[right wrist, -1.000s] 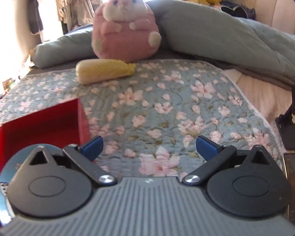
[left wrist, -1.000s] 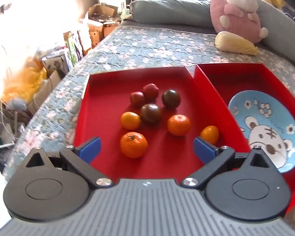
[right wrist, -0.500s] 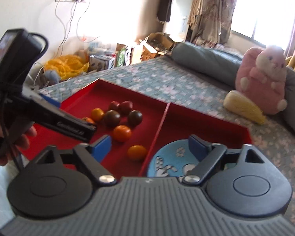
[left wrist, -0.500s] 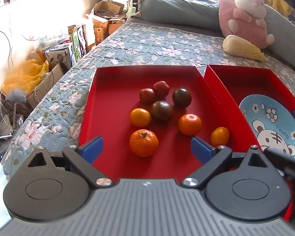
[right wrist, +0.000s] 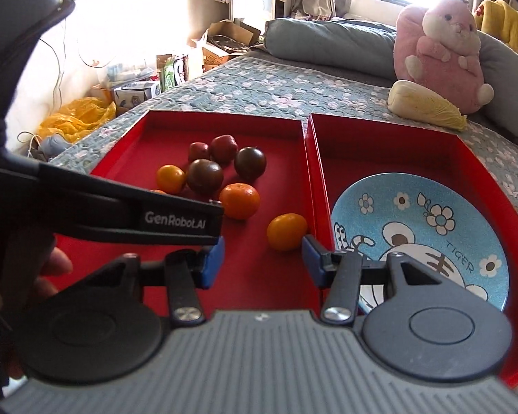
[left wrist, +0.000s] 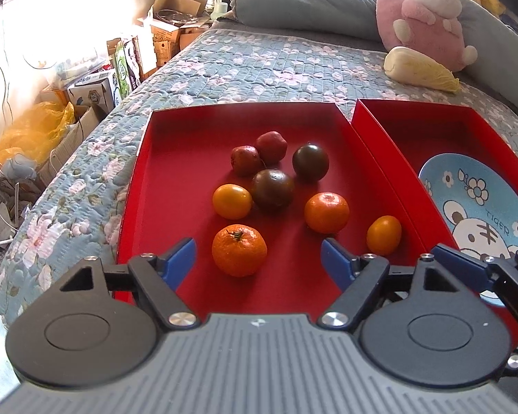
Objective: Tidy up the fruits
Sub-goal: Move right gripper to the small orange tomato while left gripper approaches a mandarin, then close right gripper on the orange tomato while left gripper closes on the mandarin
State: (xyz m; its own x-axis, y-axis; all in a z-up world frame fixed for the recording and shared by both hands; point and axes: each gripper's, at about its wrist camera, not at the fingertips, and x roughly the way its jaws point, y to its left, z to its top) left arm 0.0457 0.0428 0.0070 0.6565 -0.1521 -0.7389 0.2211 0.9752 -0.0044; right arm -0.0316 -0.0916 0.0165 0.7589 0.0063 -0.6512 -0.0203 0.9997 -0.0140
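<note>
Fruits [left wrist: 272,189] lying untouched in red tray [left wrist: 176,186], lower centre; reaching stage. Left claw [left wrist: 259,262] and right claw [right wrist: 262,258] both narrowing, empty; next likely needing alignment around one fruit.

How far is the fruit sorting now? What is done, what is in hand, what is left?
Done: nothing visible; the blue plate bears no fruit. In hand: nothing; the left gripper and right gripper are closing with empty jaws, near the stemmed orange and small yellow-orange fruit. Left: all eight fruits in the left red tray.
</note>
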